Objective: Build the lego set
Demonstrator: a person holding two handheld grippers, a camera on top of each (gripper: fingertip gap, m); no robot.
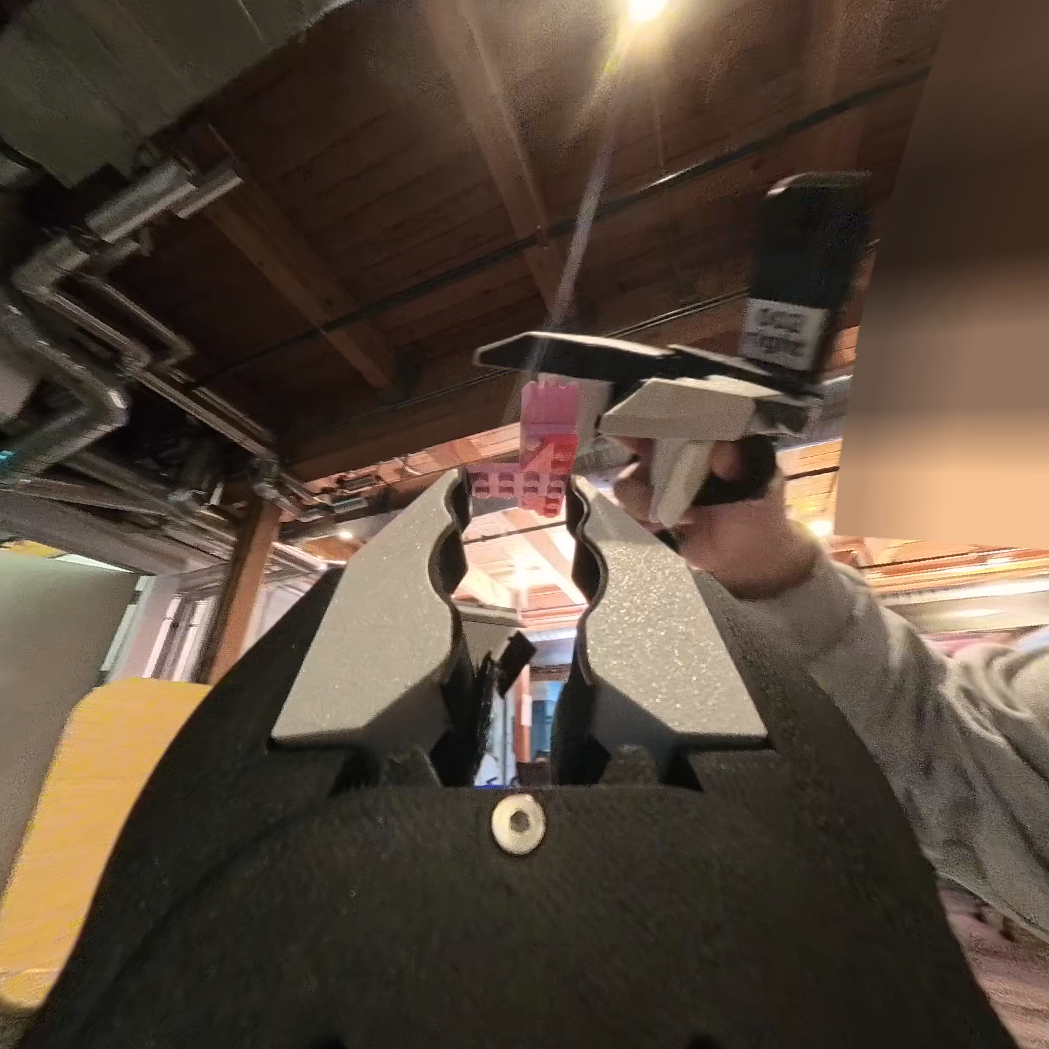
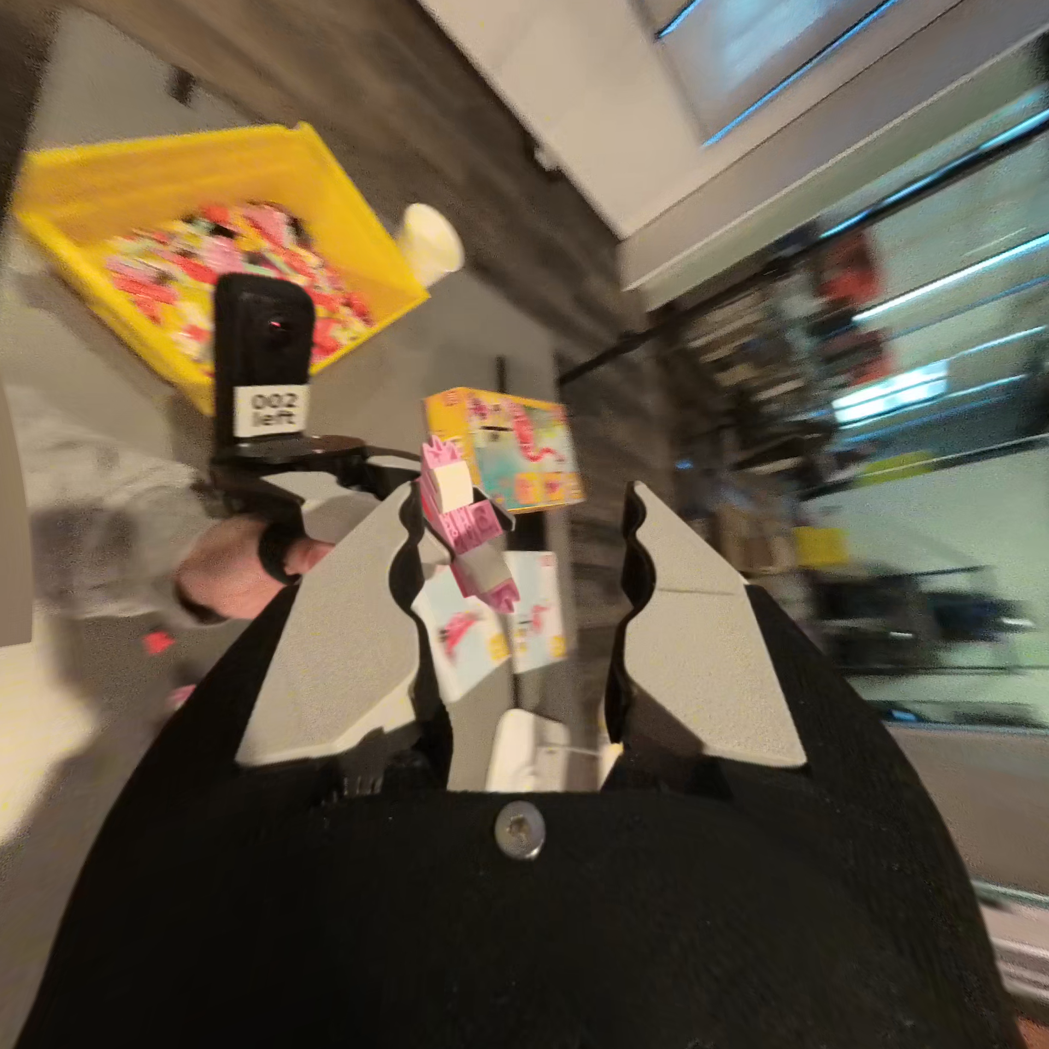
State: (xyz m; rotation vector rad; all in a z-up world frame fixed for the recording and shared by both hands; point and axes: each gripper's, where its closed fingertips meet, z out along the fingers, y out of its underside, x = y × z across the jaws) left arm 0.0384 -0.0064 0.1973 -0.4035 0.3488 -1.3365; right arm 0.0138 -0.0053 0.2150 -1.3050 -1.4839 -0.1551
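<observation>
The left gripper (image 1: pixel 517 488) points steeply upward toward a timbered ceiling (image 1: pixel 397 170), its two grey fingers (image 1: pixel 391 613) drawn in and clamped on the low end of a small pink and red lego build (image 1: pixel 539 454), which stands up between the tips. In the right wrist view that same build (image 2: pixel 460 511) shows as a pink, white and grey stack tilted in the air just beside the near finger, with the left gripper's black body and camera (image 2: pixel 262 340) reaching in from the left and the person's left hand (image 2: pixel 238 573) wrapped round its handle below a grey sleeve (image 2: pixel 108 499). Farther left and up sits a yellow bin (image 2: pixel 74 187) full of blurred coloured bricks, a pale cup (image 2: pixel 431 238) beside its rim. Behind the build are the set's box (image 2: pixel 511 448) and an open instruction booklet (image 2: pixel 494 624) on a grey table (image 2: pixel 499 340). The right gripper (image 2: pixel 519 499) has its fingers spread wide with nothing between them. From the left wrist view it (image 1: pixel 573 397) comes in sideways from the right, level with the top of the build, the person's right hand (image 1: pixel 732 522) gripping it from below; whether it touches the build cannot be told.
</observation>
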